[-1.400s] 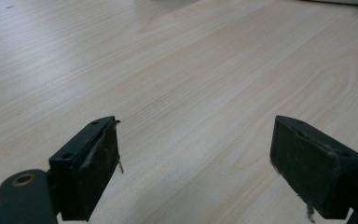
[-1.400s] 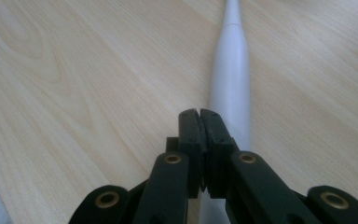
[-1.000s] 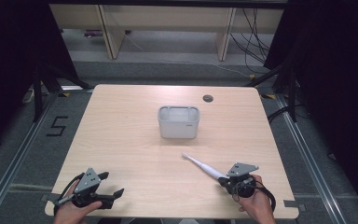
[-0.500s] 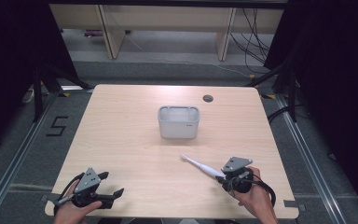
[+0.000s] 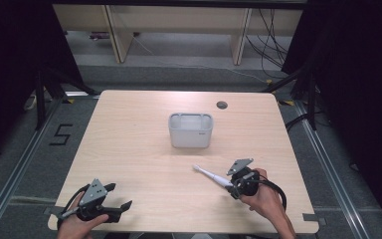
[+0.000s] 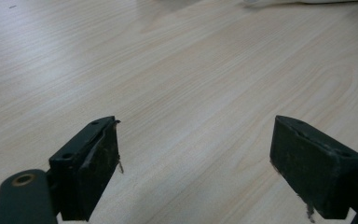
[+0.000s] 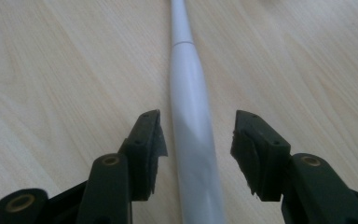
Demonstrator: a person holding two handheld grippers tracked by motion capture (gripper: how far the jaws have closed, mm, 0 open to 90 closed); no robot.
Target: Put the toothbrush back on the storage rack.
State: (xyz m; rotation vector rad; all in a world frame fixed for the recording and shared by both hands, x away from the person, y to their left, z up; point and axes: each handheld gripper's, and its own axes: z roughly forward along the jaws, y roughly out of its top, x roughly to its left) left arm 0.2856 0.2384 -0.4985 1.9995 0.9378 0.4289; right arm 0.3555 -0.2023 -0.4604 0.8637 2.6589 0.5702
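A white electric toothbrush [image 5: 210,175] lies on the wooden table [image 5: 139,149] at the front right, its head pointing toward the middle. My right gripper [image 5: 230,183] straddles the handle end. In the right gripper view the handle [image 7: 189,88] runs between the two pads [image 7: 149,140] with a gap on each side. Those jaws have just been opening, and my right gripper [image 7: 198,126] is now open. At the front left corner my left gripper [image 5: 120,197] rests low over bare wood. Its jaws stand wide apart, and my left gripper [image 6: 196,144] has nothing between them.
A white rectangular bin [image 5: 190,116] stands at the table's middle, beyond the toothbrush. A round cable hole [image 5: 222,104] sits near the far edge. Shelving and cables lie on the floor behind the table.
My right hand has shifted a little to the left along the toothbrush. The toothbrush lies about where it was. The left hand has not moved.
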